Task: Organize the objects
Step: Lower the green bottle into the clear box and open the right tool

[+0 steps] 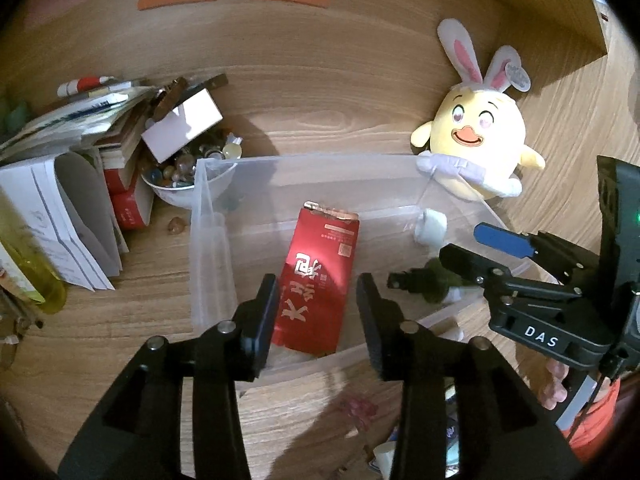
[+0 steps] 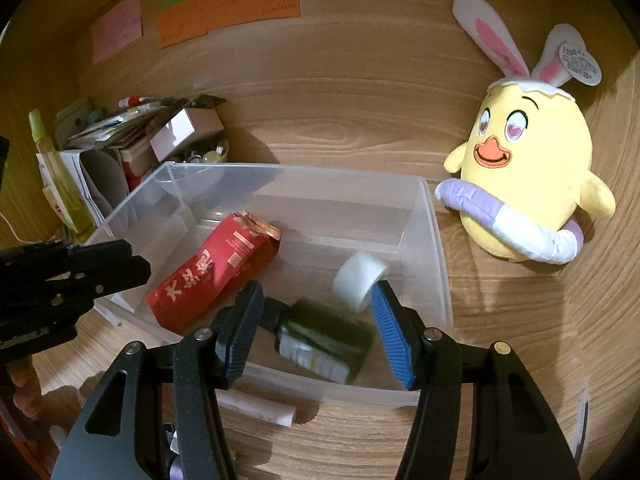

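A clear plastic bin (image 1: 208, 216) (image 2: 436, 232) stands on the wooden desk. Inside lie a red packet (image 1: 316, 276) (image 2: 212, 272), a white tape roll (image 1: 430, 226) (image 2: 360, 280) and a dark green bottle (image 1: 436, 284) (image 2: 324, 340), which looks blurred. My left gripper (image 1: 318, 312) is open and empty above the bin's near edge, over the red packet. My right gripper (image 2: 316, 332) is open and empty just above the green bottle; it also shows in the left wrist view (image 1: 460, 248). The left gripper shows at the left edge of the right wrist view (image 2: 120, 264).
A yellow plush chick with bunny ears (image 1: 476, 140) (image 2: 528, 184) leans on the back wall right of the bin. A bowl of small trinkets (image 1: 180, 176), a white box (image 1: 182, 126) and stacked papers (image 1: 60, 208) sit left. A white stick (image 2: 260, 408) lies before the bin.
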Demonstrator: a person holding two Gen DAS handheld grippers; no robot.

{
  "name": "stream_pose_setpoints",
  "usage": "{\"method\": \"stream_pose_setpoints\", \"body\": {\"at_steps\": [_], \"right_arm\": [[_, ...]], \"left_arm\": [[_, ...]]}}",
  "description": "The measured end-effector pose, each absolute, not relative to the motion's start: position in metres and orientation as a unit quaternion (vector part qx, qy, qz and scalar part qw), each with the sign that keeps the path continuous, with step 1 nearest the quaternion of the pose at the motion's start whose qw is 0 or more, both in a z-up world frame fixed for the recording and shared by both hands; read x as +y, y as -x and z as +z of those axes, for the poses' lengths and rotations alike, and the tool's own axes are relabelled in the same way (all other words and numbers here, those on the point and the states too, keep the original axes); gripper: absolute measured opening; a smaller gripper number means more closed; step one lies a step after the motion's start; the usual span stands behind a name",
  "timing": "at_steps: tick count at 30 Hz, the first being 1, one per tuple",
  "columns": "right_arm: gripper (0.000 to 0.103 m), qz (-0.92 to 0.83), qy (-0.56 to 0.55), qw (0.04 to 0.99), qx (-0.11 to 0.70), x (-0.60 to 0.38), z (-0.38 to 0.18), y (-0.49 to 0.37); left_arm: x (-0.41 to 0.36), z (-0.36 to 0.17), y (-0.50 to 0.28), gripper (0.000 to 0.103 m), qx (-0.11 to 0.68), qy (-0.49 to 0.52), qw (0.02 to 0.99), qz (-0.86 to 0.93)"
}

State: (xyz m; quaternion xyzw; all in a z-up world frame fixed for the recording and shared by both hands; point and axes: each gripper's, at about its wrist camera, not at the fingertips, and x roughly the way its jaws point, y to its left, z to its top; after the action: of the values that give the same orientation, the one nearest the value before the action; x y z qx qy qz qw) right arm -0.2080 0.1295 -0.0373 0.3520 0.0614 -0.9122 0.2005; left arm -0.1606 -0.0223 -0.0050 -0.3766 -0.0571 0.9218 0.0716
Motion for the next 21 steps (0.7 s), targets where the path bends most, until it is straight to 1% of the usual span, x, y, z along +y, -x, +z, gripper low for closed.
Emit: {"method": "stream_pose_setpoints", "body": {"at_steps": [4, 6, 8, 9, 14, 21], "right_arm": [[0.053, -0.912, -0.353, 0.199, 0.064, 0.129, -0.036, 0.208], [0.056, -0.912, -0.355, 0.198, 0.064, 0.129, -0.036, 0.208], [0.063, -0.912, -0.355, 0.197, 0.062, 0.13, -0.035, 0.207], [0.065, -0.912, -0.355, 0.197, 0.061, 0.131, -0.035, 0.206], [0.065, -0.913, -0.351, 0.198, 0.06, 0.133, -0.031, 0.199], [0.07, -0.916, -0.344, 0.2, 0.054, 0.14, -0.024, 0.184]], "left_arm": [[-0.023, 0.002, 0.155, 0.047, -0.061, 0.37, 0.074, 0.924], [-0.023, 0.006, 0.152, 0.053, -0.059, 0.366, 0.072, 0.926], [-0.023, 0.009, 0.147, 0.058, -0.055, 0.361, 0.067, 0.928], [-0.023, 0.011, 0.144, 0.06, -0.053, 0.359, 0.066, 0.929], [-0.022, 0.015, 0.127, 0.069, -0.049, 0.353, 0.061, 0.932], [-0.026, 0.016, 0.103, 0.077, -0.047, 0.346, 0.052, 0.936]]}}
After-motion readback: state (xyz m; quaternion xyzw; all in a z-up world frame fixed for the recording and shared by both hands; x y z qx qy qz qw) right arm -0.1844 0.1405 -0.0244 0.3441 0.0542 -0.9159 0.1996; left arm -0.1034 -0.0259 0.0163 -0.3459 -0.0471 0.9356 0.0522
